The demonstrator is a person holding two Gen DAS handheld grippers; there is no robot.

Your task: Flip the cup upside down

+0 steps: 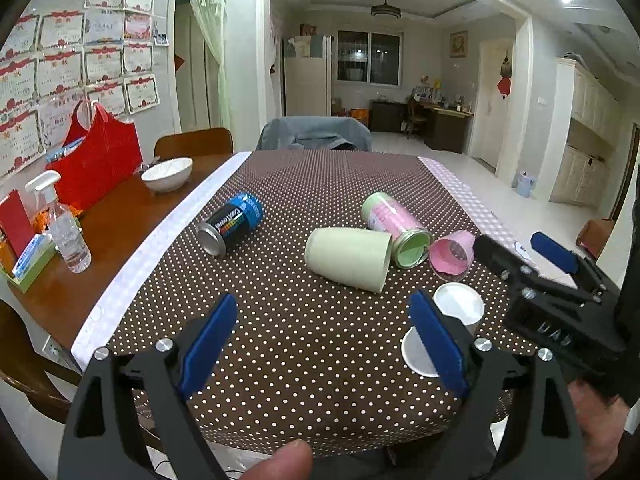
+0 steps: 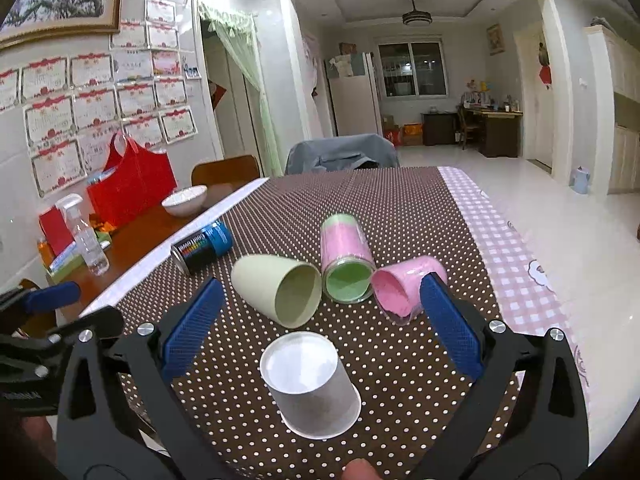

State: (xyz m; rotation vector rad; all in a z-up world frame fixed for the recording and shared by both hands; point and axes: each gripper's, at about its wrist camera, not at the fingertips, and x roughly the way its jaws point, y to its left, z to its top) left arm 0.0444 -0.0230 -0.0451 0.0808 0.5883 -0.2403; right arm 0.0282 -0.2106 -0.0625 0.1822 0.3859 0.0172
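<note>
A white paper cup (image 2: 312, 384) stands upside down on the dotted brown tablecloth (image 2: 400, 216), between the open fingers of my right gripper (image 2: 320, 320), which does not touch it. In the left wrist view the cup (image 1: 456, 308) shows partly behind my left gripper's right finger. My left gripper (image 1: 324, 332) is open and empty above the cloth (image 1: 312, 184). The right gripper (image 1: 528, 252) appears at the right of that view.
A pale green cup (image 2: 280, 288), a green and pink can (image 2: 344, 260) and a pink cup (image 2: 404, 284) lie on their sides beyond the paper cup. A blue and black can (image 2: 204, 246) lies left. A bowl (image 2: 185, 199), spray bottle (image 2: 86, 236) and red bag (image 2: 128, 188) stand far left.
</note>
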